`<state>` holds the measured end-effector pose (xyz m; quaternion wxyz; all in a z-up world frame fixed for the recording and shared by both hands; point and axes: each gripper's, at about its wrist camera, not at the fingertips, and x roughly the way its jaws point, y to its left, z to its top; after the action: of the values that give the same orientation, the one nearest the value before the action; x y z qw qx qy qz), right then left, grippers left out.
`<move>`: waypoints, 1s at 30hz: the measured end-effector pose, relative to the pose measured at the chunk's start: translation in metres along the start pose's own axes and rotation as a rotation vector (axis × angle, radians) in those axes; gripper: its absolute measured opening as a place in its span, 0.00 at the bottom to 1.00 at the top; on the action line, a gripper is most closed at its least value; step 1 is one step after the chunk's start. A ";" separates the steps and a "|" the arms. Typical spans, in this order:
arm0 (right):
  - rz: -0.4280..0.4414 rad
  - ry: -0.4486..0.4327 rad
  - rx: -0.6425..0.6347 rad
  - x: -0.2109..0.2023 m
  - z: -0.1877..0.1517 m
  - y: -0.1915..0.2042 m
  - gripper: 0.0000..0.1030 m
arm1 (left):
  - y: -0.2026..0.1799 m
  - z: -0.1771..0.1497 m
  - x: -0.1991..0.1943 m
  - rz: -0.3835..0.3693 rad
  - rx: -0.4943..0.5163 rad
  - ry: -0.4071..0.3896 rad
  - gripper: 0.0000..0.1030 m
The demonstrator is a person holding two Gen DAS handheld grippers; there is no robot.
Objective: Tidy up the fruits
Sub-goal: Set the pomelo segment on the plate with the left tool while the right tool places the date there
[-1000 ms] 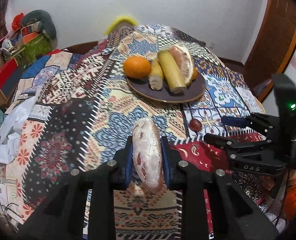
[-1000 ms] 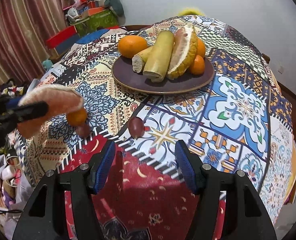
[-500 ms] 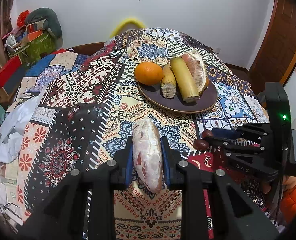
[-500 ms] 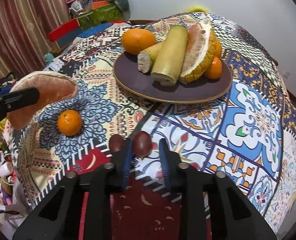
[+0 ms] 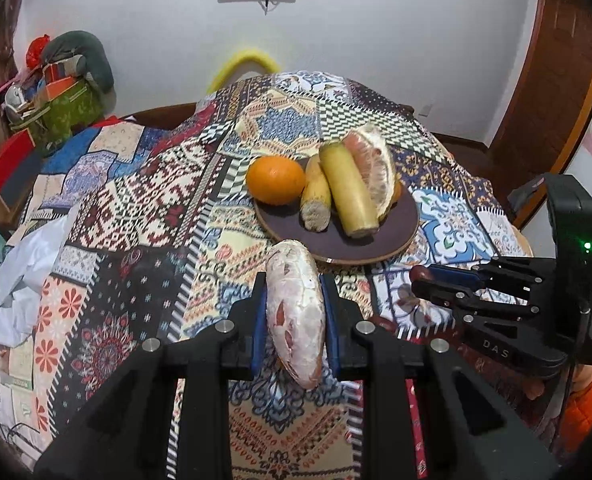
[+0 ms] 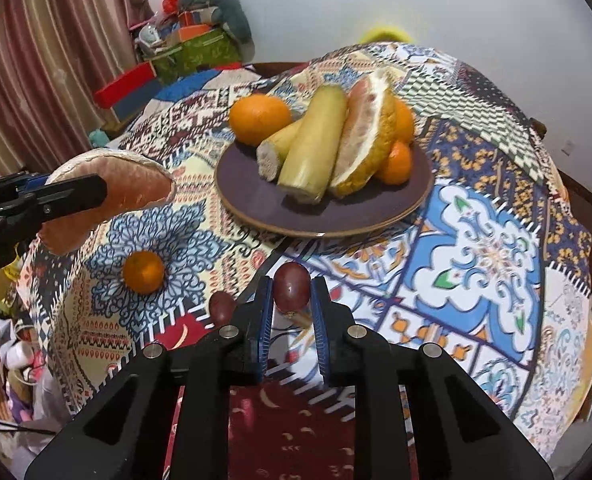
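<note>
Pomelo segment (image 5: 295, 312) in left claw (image 5: 295, 316)

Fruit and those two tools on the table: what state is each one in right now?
Left tool: shut on the pomelo segment.
Right tool: shut on the dark red fruit.
Second dark red fruit: loose on the cloth.
Small orange: loose on the cloth.
Plate: holding oranges, sugarcane pieces, a pomelo wedge.

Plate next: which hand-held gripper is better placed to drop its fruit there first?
Left, probably. The left hand-held gripper holds its pomelo segment right at the plate rim. The right hand-held gripper, shut on a red jujube, sits farther back from the rim.
</note>
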<state>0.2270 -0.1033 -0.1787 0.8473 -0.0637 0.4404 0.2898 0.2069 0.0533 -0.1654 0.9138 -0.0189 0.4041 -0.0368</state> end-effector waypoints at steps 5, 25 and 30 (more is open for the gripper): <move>-0.016 -0.031 0.020 -0.007 0.008 -0.012 0.17 | -0.005 0.016 0.005 -0.003 0.009 -0.017 0.23; -0.066 -0.080 0.053 0.005 0.045 -0.056 0.17 | -0.011 0.082 0.043 -0.006 0.020 -0.089 0.23; -0.067 -0.081 0.044 0.012 0.050 -0.059 0.17 | -0.014 0.096 0.056 -0.002 0.029 -0.097 0.23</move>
<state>0.3004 -0.1290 -0.1663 0.8749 -0.0480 0.4097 0.2536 0.3147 0.0355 -0.1412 0.9325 -0.0079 0.3586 -0.0424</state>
